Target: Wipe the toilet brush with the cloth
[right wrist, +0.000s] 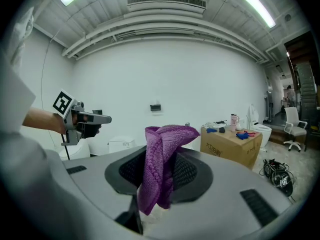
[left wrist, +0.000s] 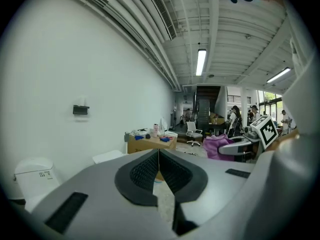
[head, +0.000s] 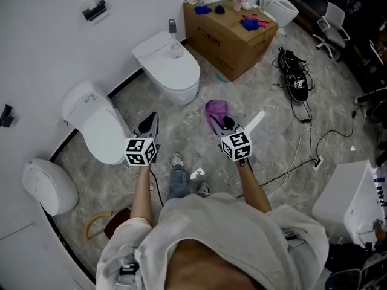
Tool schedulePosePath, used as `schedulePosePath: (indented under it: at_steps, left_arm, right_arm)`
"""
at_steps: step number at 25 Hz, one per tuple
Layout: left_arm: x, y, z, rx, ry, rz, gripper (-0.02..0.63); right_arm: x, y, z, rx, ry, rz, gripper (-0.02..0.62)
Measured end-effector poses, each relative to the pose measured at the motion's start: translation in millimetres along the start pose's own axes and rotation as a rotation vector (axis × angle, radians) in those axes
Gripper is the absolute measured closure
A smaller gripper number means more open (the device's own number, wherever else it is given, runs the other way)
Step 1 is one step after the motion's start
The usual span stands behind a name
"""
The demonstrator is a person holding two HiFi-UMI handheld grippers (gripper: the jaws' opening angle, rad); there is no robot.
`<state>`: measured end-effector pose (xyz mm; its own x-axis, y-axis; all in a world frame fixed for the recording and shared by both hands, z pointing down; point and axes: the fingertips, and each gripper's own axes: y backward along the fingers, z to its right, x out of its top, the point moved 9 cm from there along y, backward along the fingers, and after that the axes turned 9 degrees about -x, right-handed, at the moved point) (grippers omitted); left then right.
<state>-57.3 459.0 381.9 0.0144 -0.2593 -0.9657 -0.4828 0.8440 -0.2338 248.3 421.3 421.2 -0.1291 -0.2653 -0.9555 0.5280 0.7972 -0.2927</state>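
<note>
The person's bare forearms reach out from a grey shirt point(head: 242, 234) at the near edge. The left gripper point(head: 149, 122) is held up on the near left, its jaws pressed together with nothing between them. Just right of it and apart from it, the right gripper point(head: 225, 124) pinches a purple cloth point(head: 216, 109). In the right gripper view the cloth is bunched between the jaws, one fold standing above them and the rest hanging below. Both grippers are in the air over a grey marbled floor point(head: 338, 101). Farther left, three white toilets stand along the curved wall: one nearest point(head: 49, 187), one in the middle point(head: 97, 122), one farthest point(head: 170, 71). Beyond that, a cardboard box point(head: 227, 38) carries small blue things and bottles. Black cables point(head: 294, 77) lie on the floor to its right
</note>
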Motion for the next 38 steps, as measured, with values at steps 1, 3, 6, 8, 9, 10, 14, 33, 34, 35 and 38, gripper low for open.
schedulePosePath:
  at_steps: [1, 3, 6, 8, 9, 10, 14, 33, 34, 35, 38]
  left_arm:
    - [1.4, -7.0, -6.1, -0.004, 0.000, 0.002, 0.584]
    - [6.1, -23.1, -20.7, -0.016, -0.003, 0.010, 0.584]
    - [15.2, -48.6, -46.8, -0.040, -0.010, 0.026, 0.584]
    - [23.3, -64.3, -67.8, -0.053, -0.012, 0.034, 0.584]
    - [27.8, -71.2, -78.7, -0.059, -0.012, 0.036, 0.584]
    - [32.3, -77.4, -89.4, -0.065, -0.012, 0.037, 0.584]
    - [51.6, -99.9, -129.4, -0.089, -0.024, 0.043, 0.584]
    - [79.0, -180.6, -258.3, -0.170, -0.040, 0.039, 0.584]
    - [79.7, -185.2, -260.8, -0.173, -0.040, 0.035, 0.584]
    - [80.0, -189.8, -262.6, -0.176, -0.039, 0.031, 0.584]
    - [79.3, -204.7, -267.5, -0.181, -0.033, 0.023, 0.584]
  right_arm:
    - [1.0, -6.4, 1.6, -0.002, 0.001, -0.002, 0.466]
    - [5.7, -22.2, 6.1, -0.011, 0.002, 0.002, 0.466]
    - [16.2, -51.2, 12.4, -0.033, 0.007, 0.006, 0.466]
    - [26.8, -72.8, 14.2, -0.047, 0.010, 0.008, 0.466]
    - [32.9, -83.2, 14.1, -0.053, 0.009, 0.010, 0.466]
    - [39.0, -93.1, 13.4, -0.060, 0.008, 0.013, 0.466]
    - [62.6, -130.2, 11.7, -0.089, 0.010, 0.024, 0.466]
    - [90.0, -251.2, 6.8, -0.165, -0.001, -0.009, 0.466]
    - [89.5, -254.9, 7.1, -0.163, -0.004, -0.014, 0.466]
    - [88.6, -258.2, 7.8, -0.160, -0.007, -0.019, 0.466]
    - [85.8, -270.9, 13.7, -0.154, -0.017, -0.032, 0.466]
